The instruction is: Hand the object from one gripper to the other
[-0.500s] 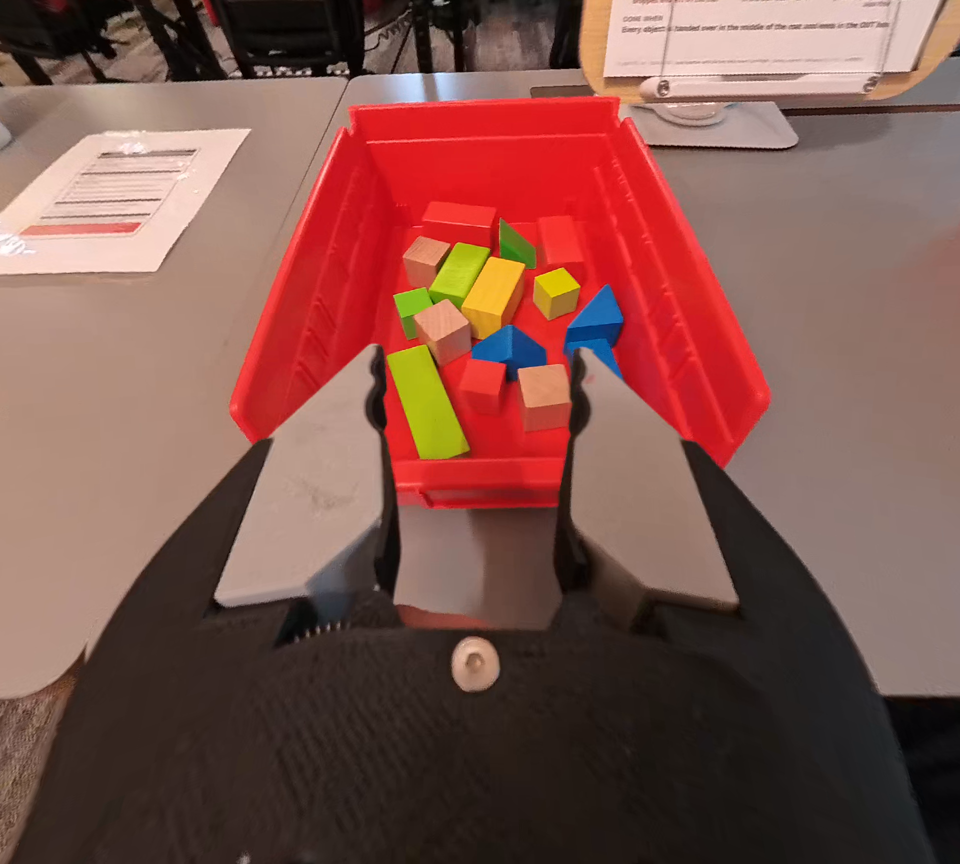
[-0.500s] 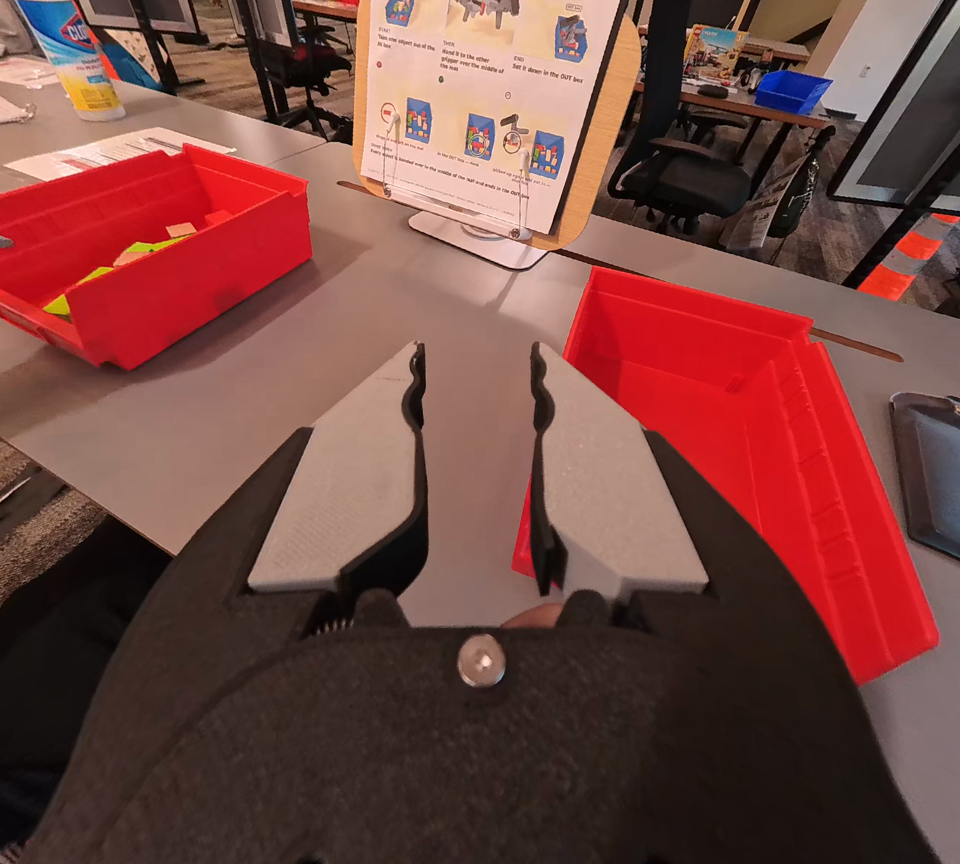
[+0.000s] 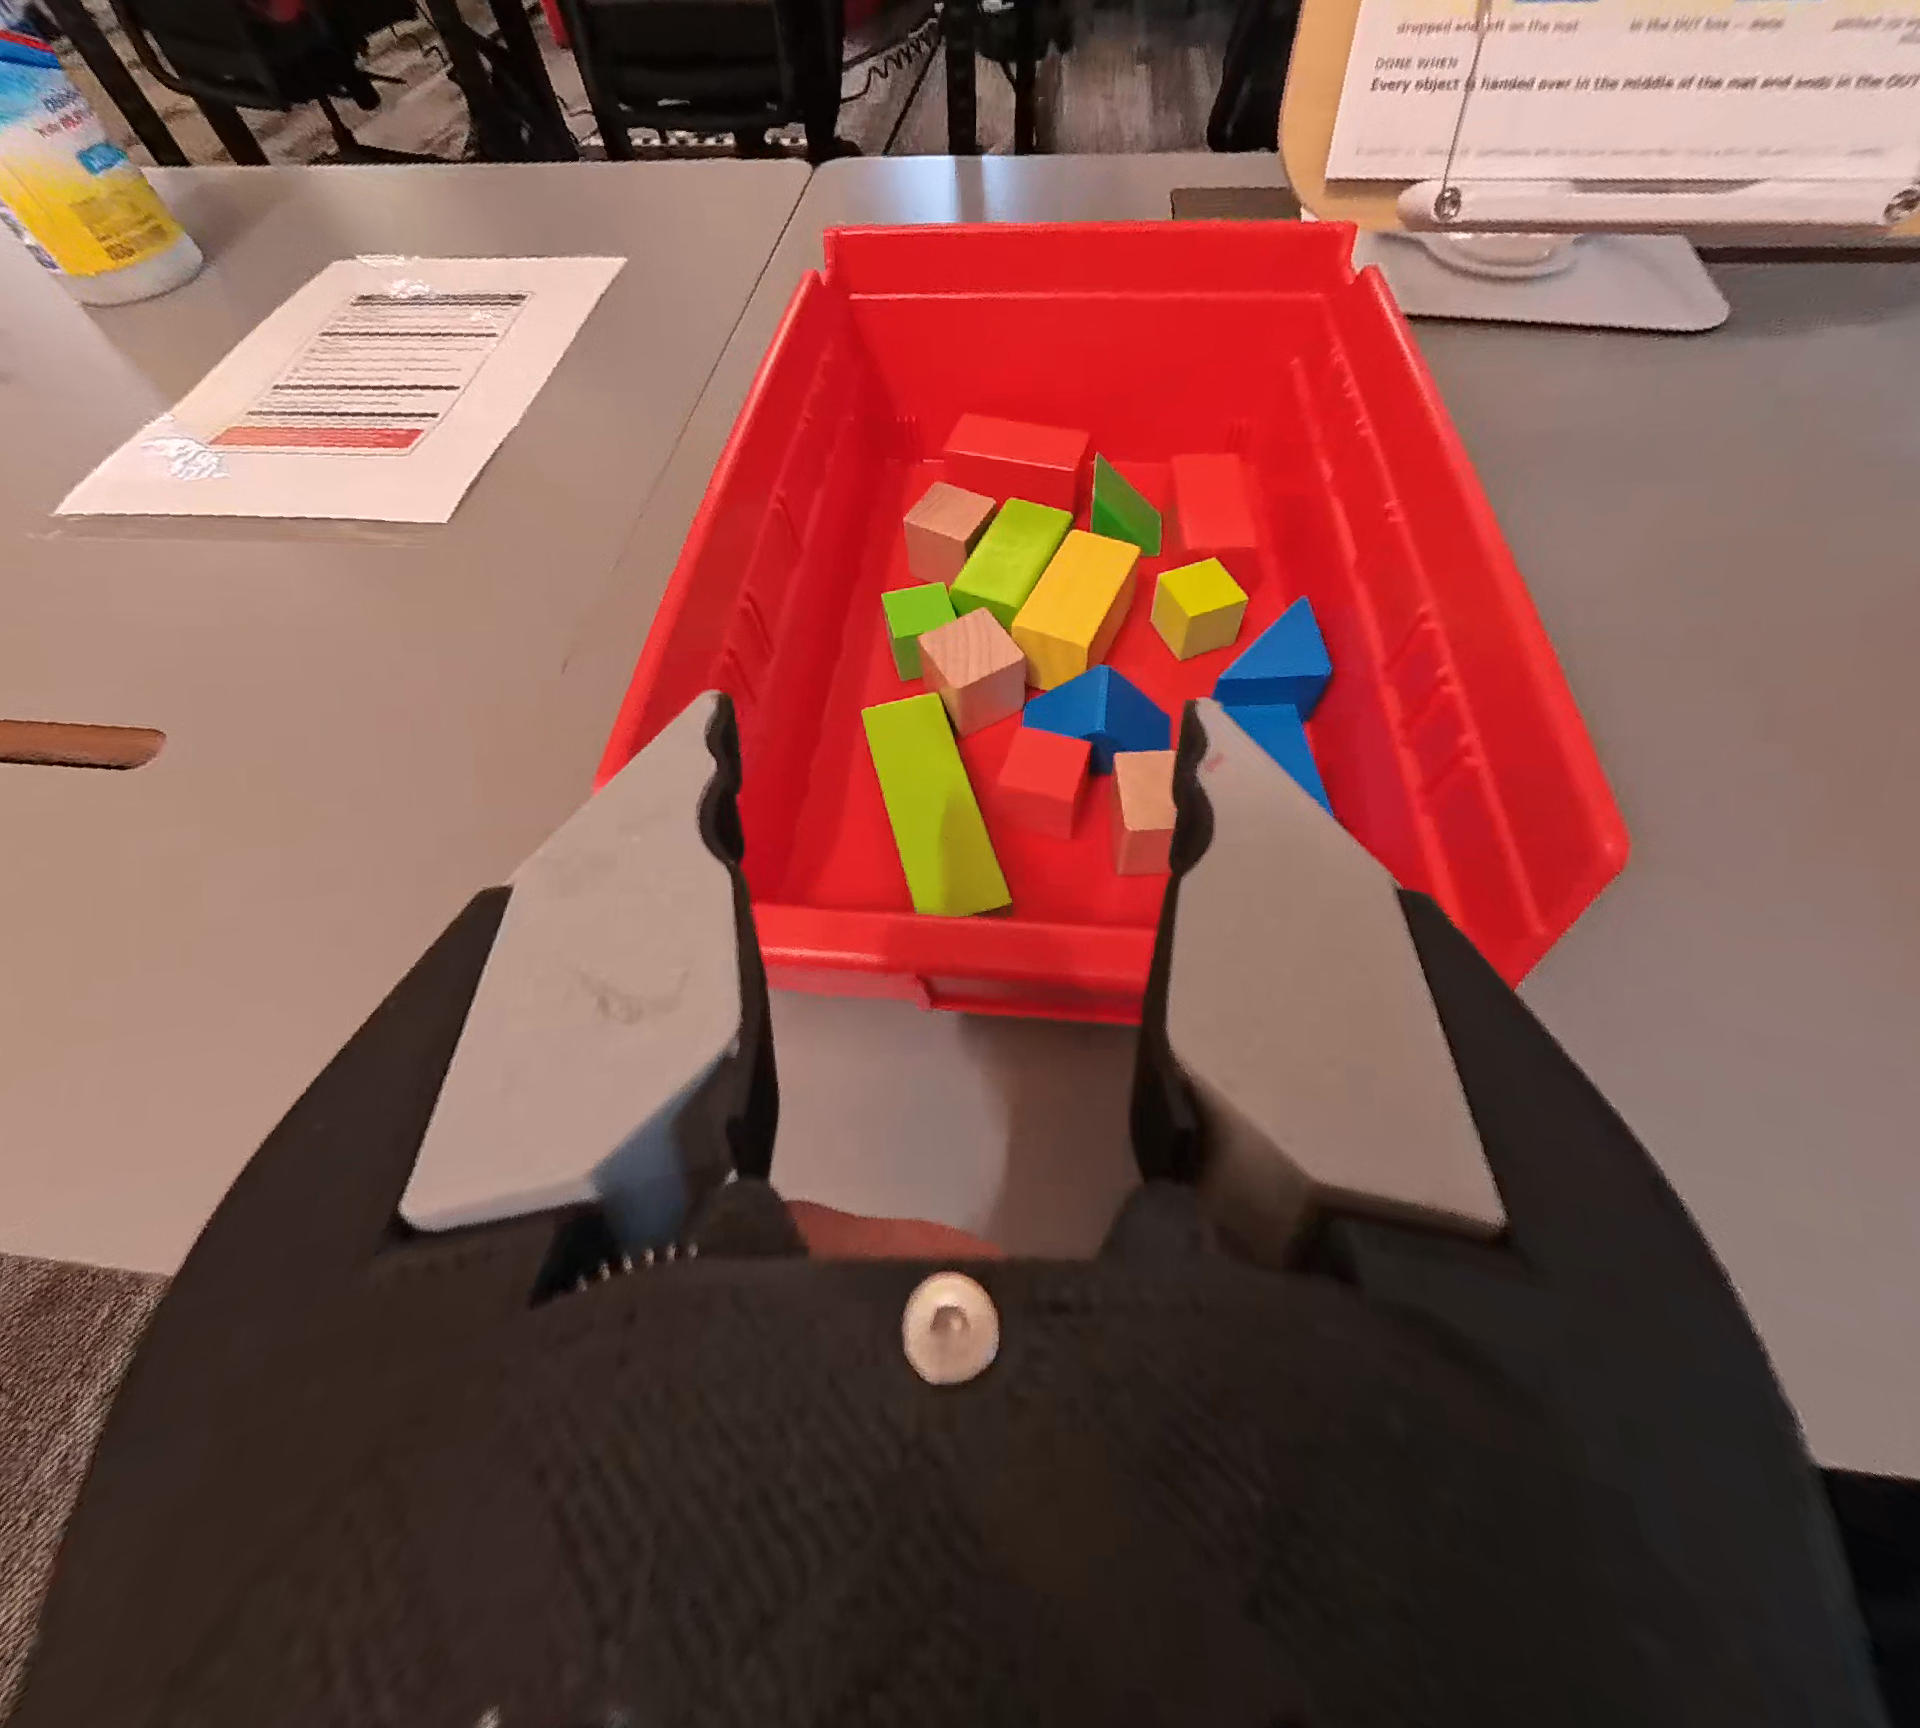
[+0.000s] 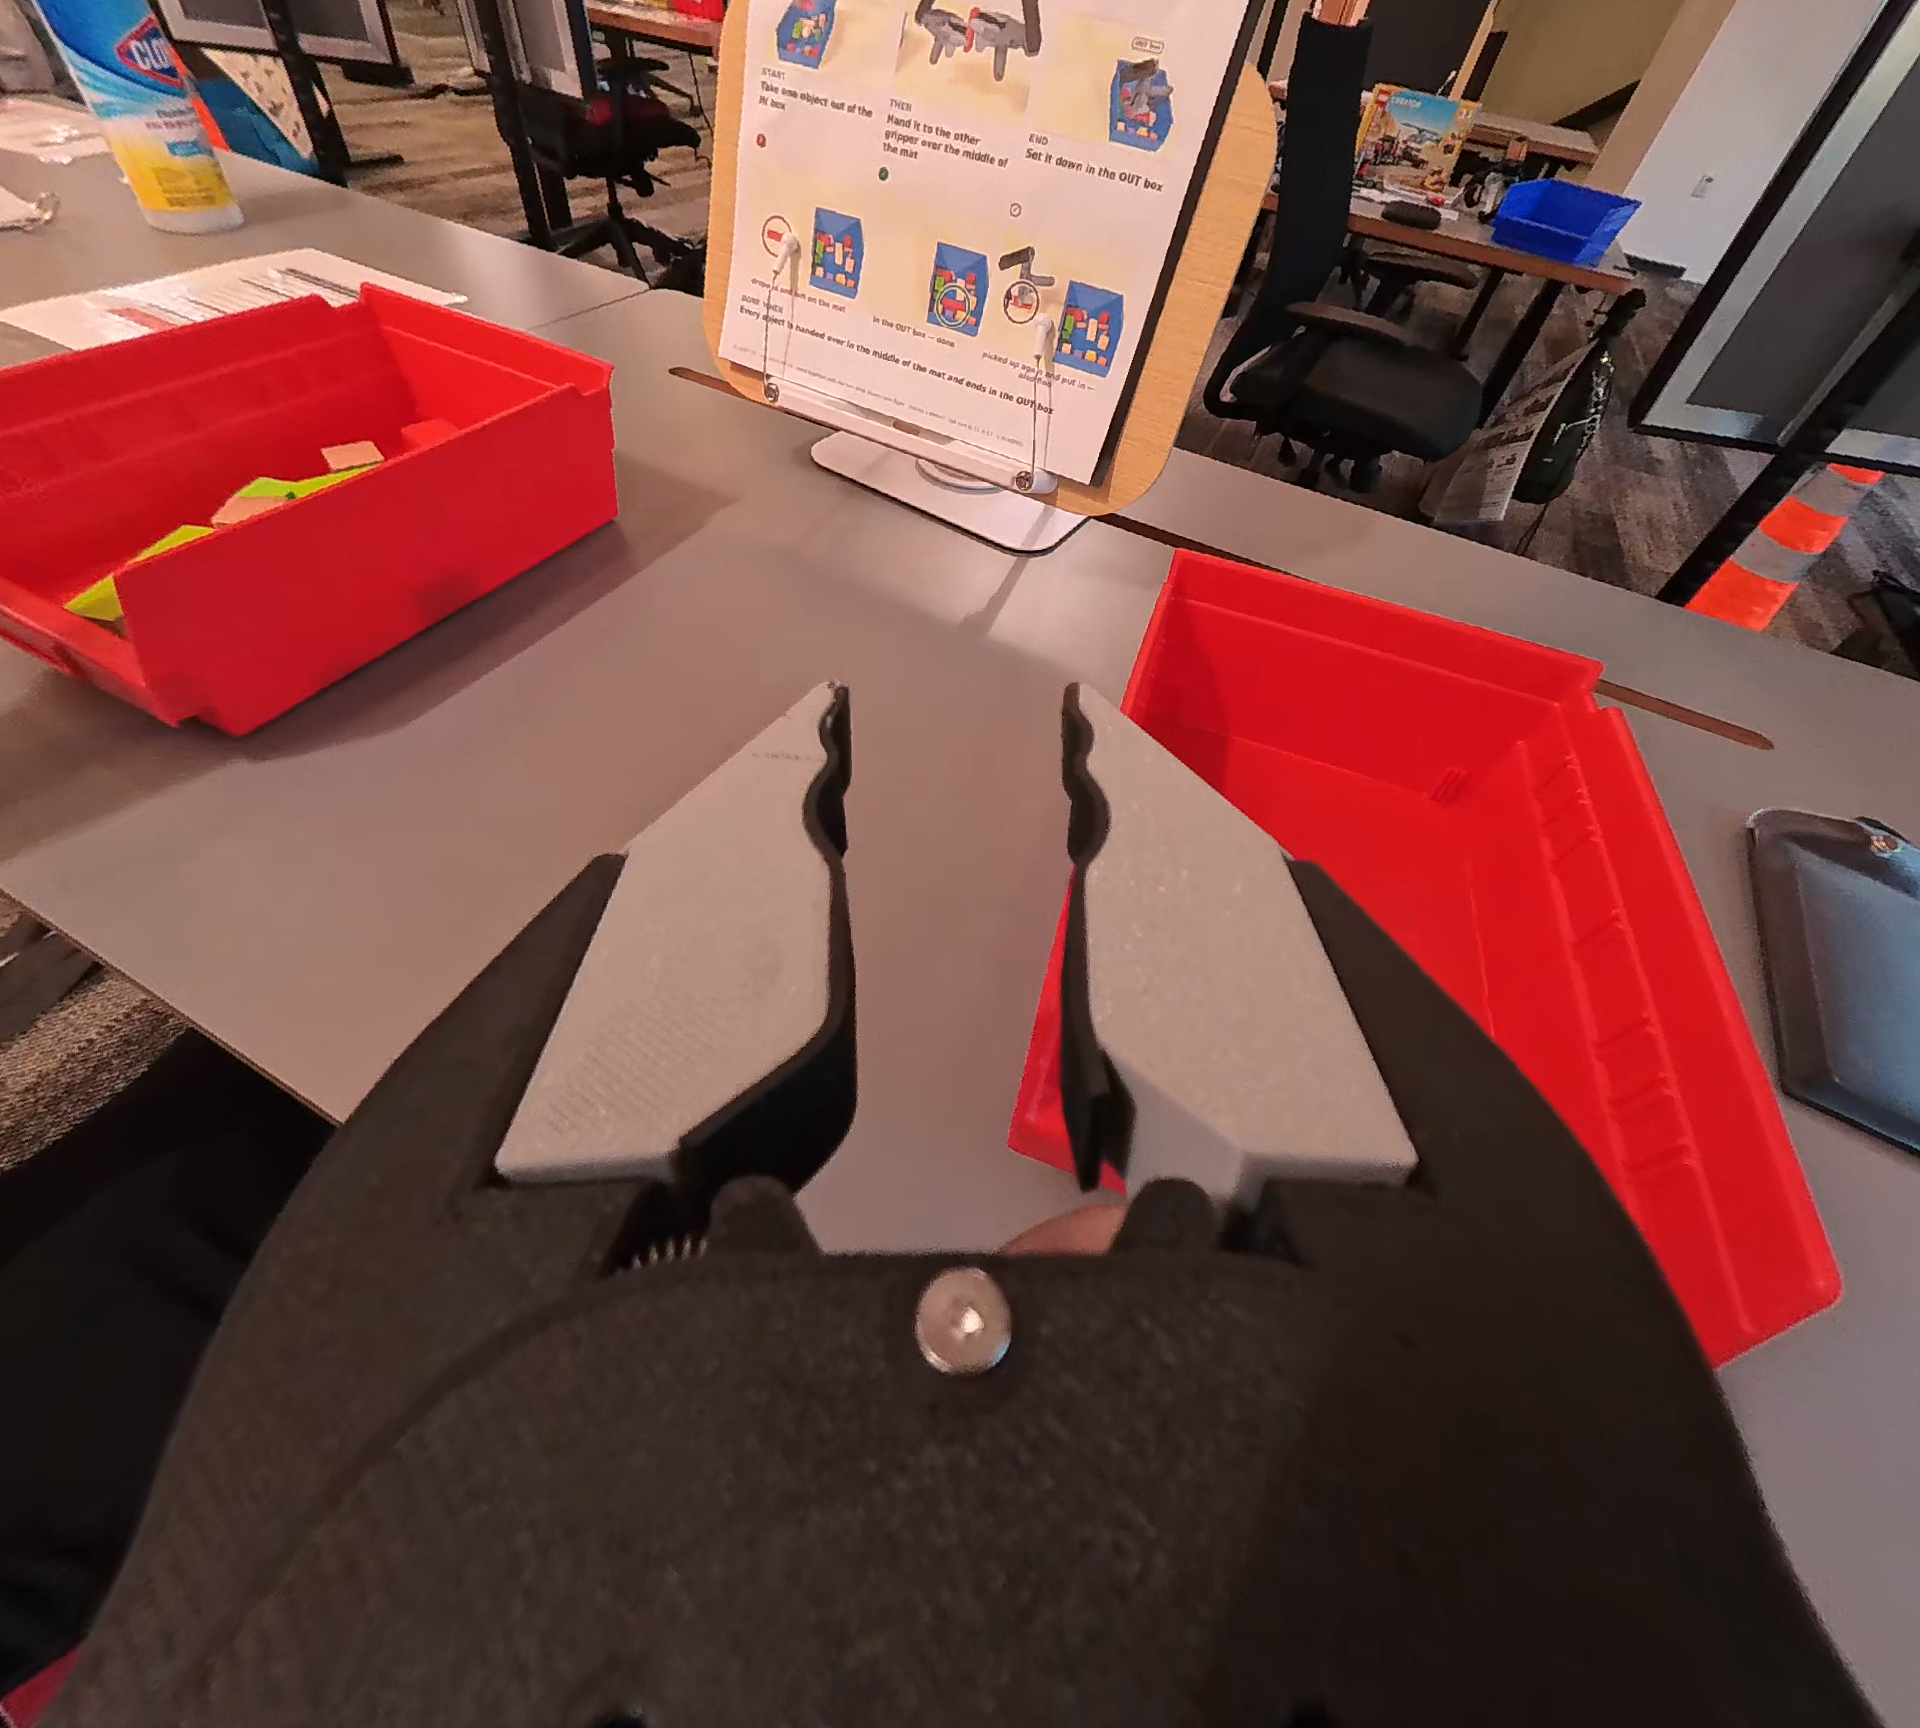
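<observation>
Left wrist view shows the left gripper (image 3: 956, 728) spread wide and empty above the red bin (image 3: 1455, 639) of blocks (image 3: 1075, 608). It should probably pick a loose block and close squarely. The right gripper (image 4: 951, 712), partly open and empty, hovers over the grey table (image 4: 727, 691) beside an empty bin (image 4: 1558, 899); office chairs stand behind.

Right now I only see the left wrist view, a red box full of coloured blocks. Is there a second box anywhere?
Observer: Yes, a second red bin sits right of the block bin, and it looks empty.
Operator: Is the other tool carrying a block?
Observer: No, the right gripper is bare, its jaws apart above the table.
Operator: Anything beyond that bin?
Observer: A dark tray lies just past its right side.
</observation>
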Motion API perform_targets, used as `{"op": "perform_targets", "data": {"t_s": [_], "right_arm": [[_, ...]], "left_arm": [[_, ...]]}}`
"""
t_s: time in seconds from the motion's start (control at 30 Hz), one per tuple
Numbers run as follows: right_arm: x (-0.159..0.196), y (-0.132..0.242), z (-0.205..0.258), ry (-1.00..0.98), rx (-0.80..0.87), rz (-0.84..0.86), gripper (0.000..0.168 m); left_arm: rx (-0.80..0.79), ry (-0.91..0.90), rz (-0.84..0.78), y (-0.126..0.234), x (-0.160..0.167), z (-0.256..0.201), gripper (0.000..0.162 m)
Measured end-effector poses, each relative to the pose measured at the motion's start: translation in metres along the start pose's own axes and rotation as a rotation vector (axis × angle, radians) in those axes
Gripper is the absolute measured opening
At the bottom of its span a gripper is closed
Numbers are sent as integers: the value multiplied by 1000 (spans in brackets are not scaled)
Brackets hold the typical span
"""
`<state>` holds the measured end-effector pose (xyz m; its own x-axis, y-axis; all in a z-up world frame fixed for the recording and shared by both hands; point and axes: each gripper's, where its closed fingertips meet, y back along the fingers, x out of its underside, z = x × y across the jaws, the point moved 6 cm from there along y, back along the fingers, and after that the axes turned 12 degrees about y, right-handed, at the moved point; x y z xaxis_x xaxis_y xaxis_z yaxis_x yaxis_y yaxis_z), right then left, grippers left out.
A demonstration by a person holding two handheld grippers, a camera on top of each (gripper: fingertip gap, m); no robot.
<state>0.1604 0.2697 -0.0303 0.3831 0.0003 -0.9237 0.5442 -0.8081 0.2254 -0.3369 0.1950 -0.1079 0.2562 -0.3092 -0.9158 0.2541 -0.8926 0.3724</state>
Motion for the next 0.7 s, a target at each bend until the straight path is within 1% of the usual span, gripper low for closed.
{"op": "perform_targets", "data": {"t_s": [0.13,0.17,0.27,0.4,0.47,0.57,0.63,0.7], "right_arm": [[0,1,-1,-12,2,-11,38],[-1,1,-1,-12,1,-15,38],[-1,0,0,1,5,-7,38],[0,-1,0,4,3,-4,38],[0,0,0,4,4,-6,38],[0,2,-2,1,5,-12,38],[0,1,-3,-1,7,-12,38],[1,0,-4,0,9,-8,38]], "left_arm": [[14,31,14,2,-6,13,80],[27,38,28,0,-6,14,80],[90,24,80,-17,-8,9,71],[157,-83,229,-58,-12,-4,56],[159,-159,321,-83,-12,-5,49],[151,-190,522,-119,-2,-2,48],[153,-172,658,-133,6,-2,48],[100,-216,732,-143,11,1,48]]}}
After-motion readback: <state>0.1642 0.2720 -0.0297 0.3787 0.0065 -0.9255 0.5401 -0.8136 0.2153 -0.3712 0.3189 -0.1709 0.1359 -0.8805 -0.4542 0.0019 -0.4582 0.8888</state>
